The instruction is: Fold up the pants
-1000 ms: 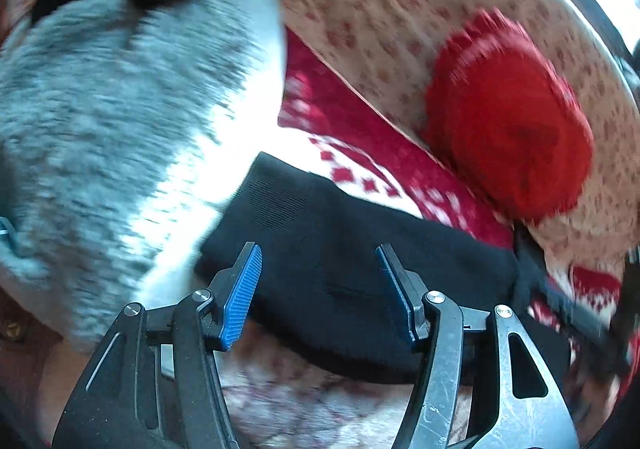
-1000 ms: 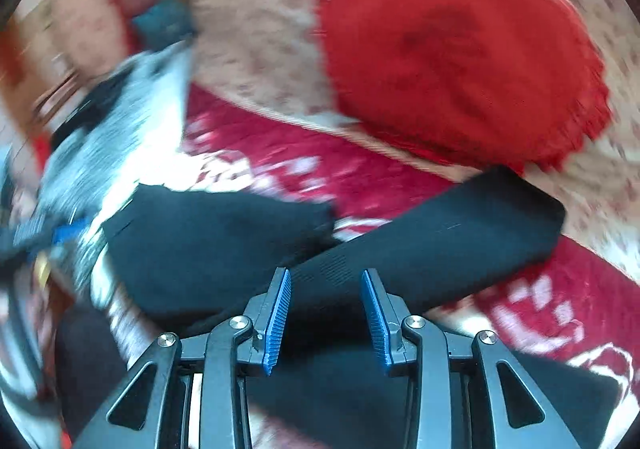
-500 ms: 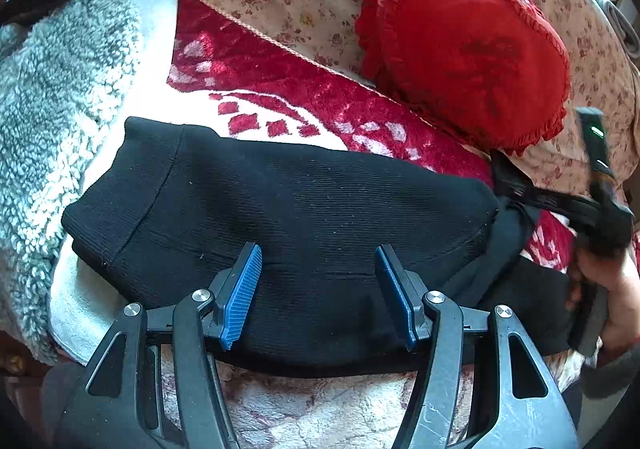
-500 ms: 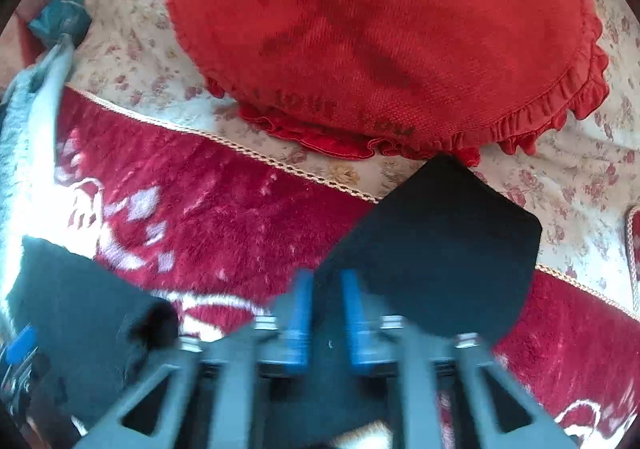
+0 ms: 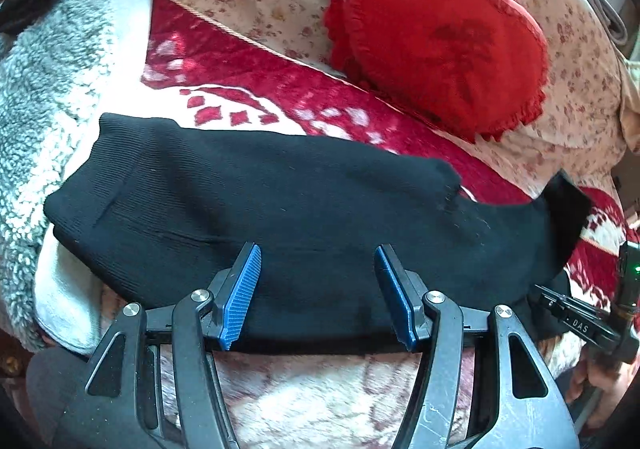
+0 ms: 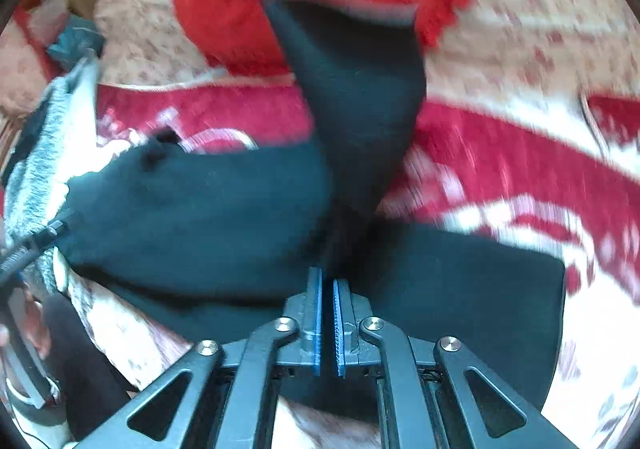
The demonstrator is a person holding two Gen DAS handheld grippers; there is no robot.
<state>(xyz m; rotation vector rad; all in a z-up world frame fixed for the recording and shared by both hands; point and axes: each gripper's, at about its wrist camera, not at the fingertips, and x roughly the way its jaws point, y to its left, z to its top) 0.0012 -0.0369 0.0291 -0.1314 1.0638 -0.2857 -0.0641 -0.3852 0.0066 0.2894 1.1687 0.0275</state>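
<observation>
Lying across the red-and-white blanket [image 5: 256, 61], the black pants [image 5: 280, 209] are folded lengthwise; the right gripper [image 6: 327, 289], jaws pinched on one leg, lifts it for folding. Spread wide, the left gripper [image 5: 316, 277] hovers above the cloth, near a red cushion [image 5: 440, 37].

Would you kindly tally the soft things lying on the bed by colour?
Black: 1, the pants
Red: 1, the frilled cushion
Grey: 1, the fleece blanket
Red and white: 1, the patterned blanket
Total: 4
</observation>
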